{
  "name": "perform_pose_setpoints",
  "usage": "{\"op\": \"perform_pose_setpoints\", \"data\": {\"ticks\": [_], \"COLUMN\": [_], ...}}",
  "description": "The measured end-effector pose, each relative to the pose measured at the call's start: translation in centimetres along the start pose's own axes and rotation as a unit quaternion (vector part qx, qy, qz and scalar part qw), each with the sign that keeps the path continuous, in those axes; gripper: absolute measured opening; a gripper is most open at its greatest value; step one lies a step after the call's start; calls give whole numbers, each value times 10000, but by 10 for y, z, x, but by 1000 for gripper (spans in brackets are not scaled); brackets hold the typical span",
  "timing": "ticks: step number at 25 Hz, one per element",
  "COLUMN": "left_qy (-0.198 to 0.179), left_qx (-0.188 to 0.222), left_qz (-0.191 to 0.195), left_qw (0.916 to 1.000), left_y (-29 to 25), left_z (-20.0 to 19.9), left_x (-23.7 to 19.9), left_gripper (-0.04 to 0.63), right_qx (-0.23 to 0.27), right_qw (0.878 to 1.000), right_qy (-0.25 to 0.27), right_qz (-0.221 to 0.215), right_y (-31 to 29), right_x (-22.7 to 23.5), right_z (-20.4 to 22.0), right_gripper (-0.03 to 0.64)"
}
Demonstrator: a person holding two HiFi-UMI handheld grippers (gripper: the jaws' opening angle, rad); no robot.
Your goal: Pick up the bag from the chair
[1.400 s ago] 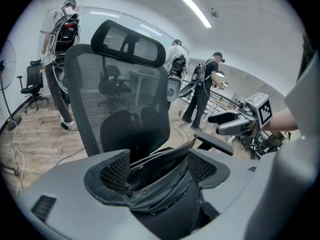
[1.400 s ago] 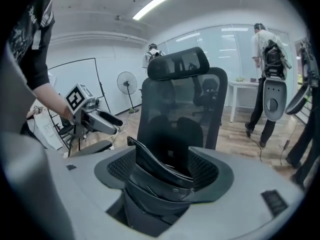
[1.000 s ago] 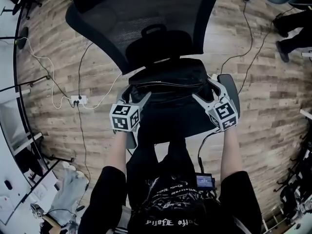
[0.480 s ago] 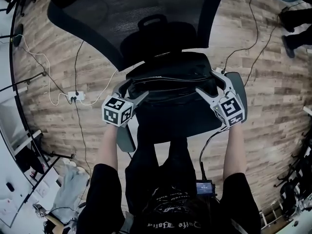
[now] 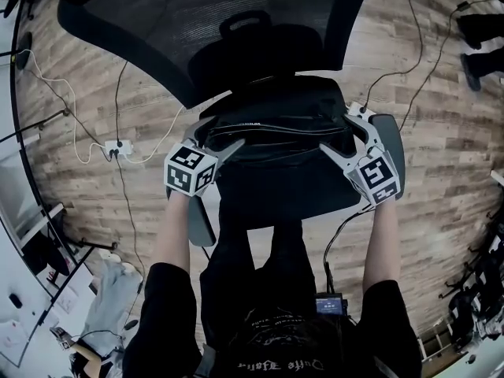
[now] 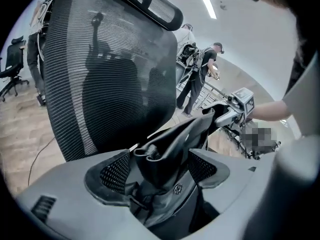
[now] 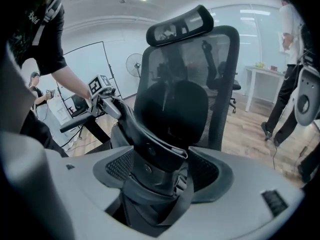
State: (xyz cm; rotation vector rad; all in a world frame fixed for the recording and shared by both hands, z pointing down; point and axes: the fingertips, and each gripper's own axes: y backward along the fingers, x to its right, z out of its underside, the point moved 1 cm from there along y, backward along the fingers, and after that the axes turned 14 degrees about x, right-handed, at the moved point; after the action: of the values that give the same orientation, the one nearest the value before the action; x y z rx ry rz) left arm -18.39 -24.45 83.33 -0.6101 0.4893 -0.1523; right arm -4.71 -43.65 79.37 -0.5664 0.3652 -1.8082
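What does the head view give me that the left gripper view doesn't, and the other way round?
Head view only: the whole bag over the chair seat, with the left gripper and right gripper at its opposite ends, and the power strip and cables on the floor.

Left gripper view only: that gripper's jaws closed on a fold at the bag's end, and a person standing in the background.

Both: the bag, the mesh backrest, and the right gripper holding the far end.
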Motion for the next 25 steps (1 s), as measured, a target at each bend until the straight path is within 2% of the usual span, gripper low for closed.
{"op": "perform_pose_setpoints", "data": {"ticks": [5, 9, 10, 11, 13, 17, 20, 25], "left_qy": [-273, -146, -38, 89, 251, 96, 190, 303], "left_qx": [-290, -290, -243, -189, -112, -118, -68, -24], "left_qz": [314, 367, 365, 354, 320, 210, 147, 201], "left_qw": [9987, 9988, 9990, 9992, 9991, 9997, 9997, 9993], "left_y": [-21, -28, -29, -30, -29, -26, -22, -13], "left_z": [18, 23, 23, 23, 24, 24, 26, 27], "left_x": [5, 9, 10, 10, 10, 13, 18, 28], "left_gripper": [370, 366, 339, 244, 196, 148, 110, 95], "right_qx": [-46, -13, 19, 57, 103, -3, 20, 85], "right_qw": [9998, 9990, 9988, 9987, 9985, 9991, 9989, 9980], "right_qy": [38, -165, -264, -348, -446, -375, -474, -585], "right_qz": [-208, -414, -407, -369, -291, -188, -67, 215], "right_y": [-22, -33, -34, -35, -34, -33, -31, -23], "right_x": [-1, -9, -9, -9, -7, -7, -11, -18], "right_z": [13, 20, 21, 23, 24, 23, 22, 19], "right_gripper": [356, 352, 321, 304, 253, 188, 157, 121]}}
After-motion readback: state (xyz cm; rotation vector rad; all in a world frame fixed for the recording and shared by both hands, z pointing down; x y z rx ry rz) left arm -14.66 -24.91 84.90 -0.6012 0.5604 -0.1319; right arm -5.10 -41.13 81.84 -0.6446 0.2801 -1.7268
